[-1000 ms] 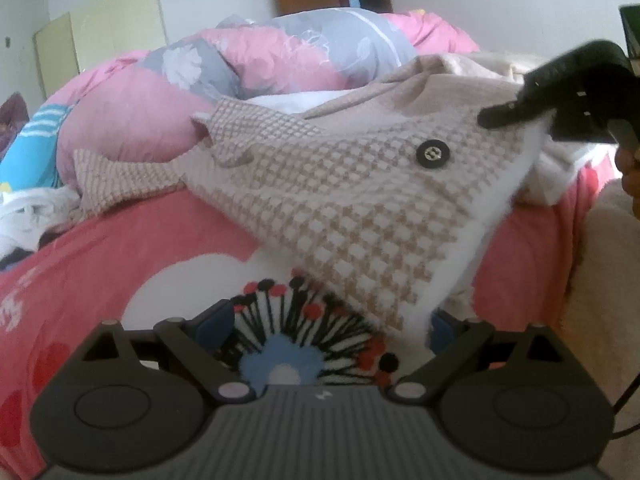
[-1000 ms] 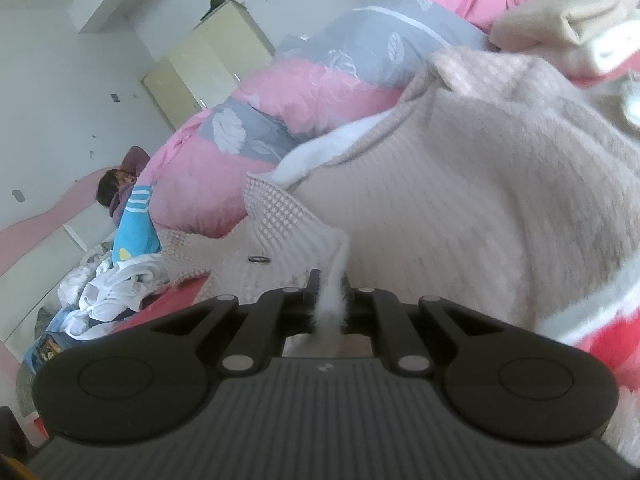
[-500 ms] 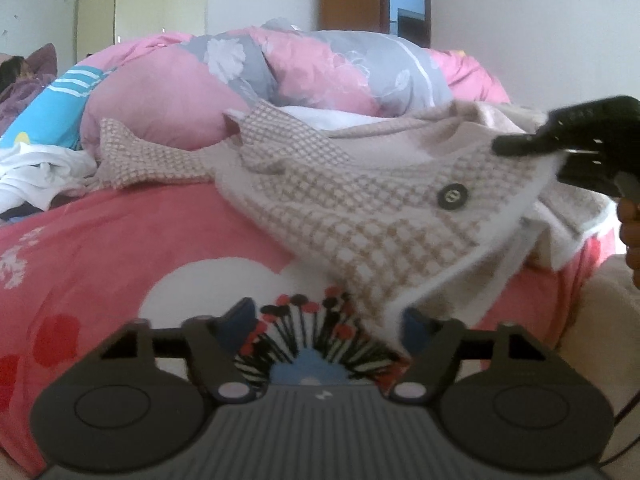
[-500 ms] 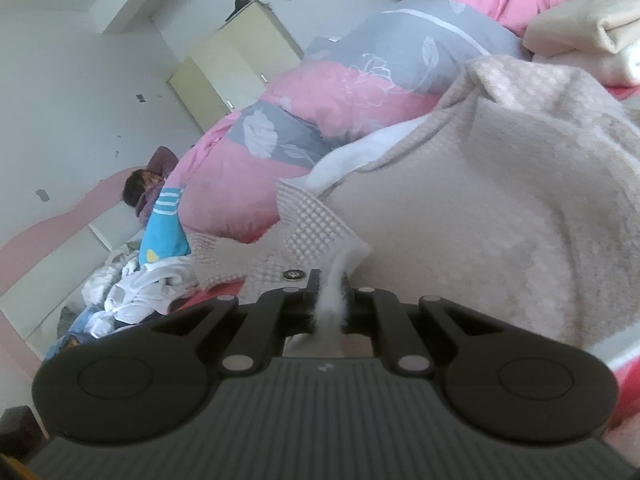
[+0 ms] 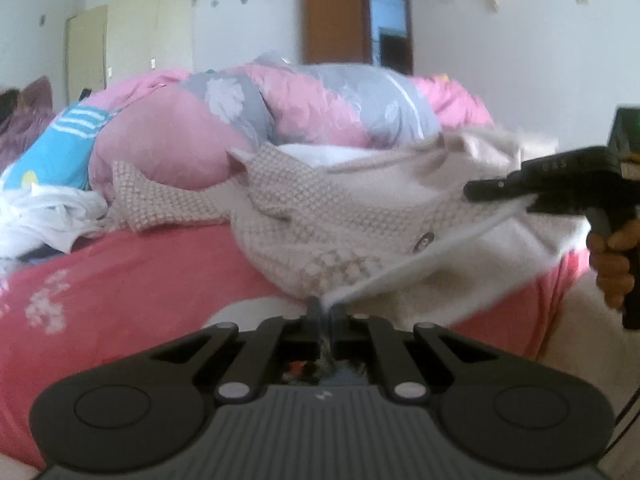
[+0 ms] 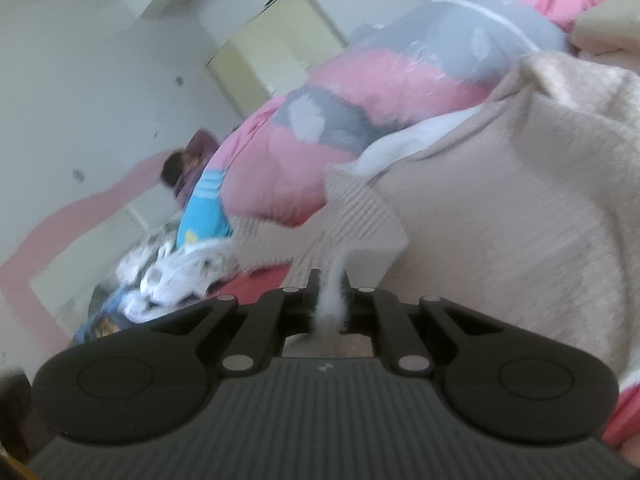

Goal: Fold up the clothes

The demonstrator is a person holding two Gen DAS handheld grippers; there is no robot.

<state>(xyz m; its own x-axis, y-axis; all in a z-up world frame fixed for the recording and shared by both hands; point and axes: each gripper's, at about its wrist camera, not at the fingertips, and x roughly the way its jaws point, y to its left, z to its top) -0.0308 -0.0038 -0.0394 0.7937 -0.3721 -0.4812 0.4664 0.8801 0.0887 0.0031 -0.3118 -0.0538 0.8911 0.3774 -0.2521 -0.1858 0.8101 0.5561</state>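
I am working over a bed (image 5: 120, 292) covered in a pink-red sheet, where a beige checked cardigan (image 5: 332, 216) with white fleecy lining lies half lifted, one sleeve trailing left across the sheet. My left tongs (image 5: 326, 320) have just been closing and now pinch the cardigan's white lined edge, which runs taut up and to the right from between the jaws. In that same left view my right tongs (image 5: 476, 192) reach in from the right, gripped by a hand (image 5: 612, 264), clamped on the upper edge of the garment near its dark button (image 5: 423, 241). From the right wrist camera, a strip of white fleece is squeezed between the closed right jaws, and the beige knit fills the right side of the view. Behind the cardigan sits a bulky pink and grey quilt (image 5: 280, 120), with a crumpled white garment (image 5: 48, 216) at far left. The pictures are blurred
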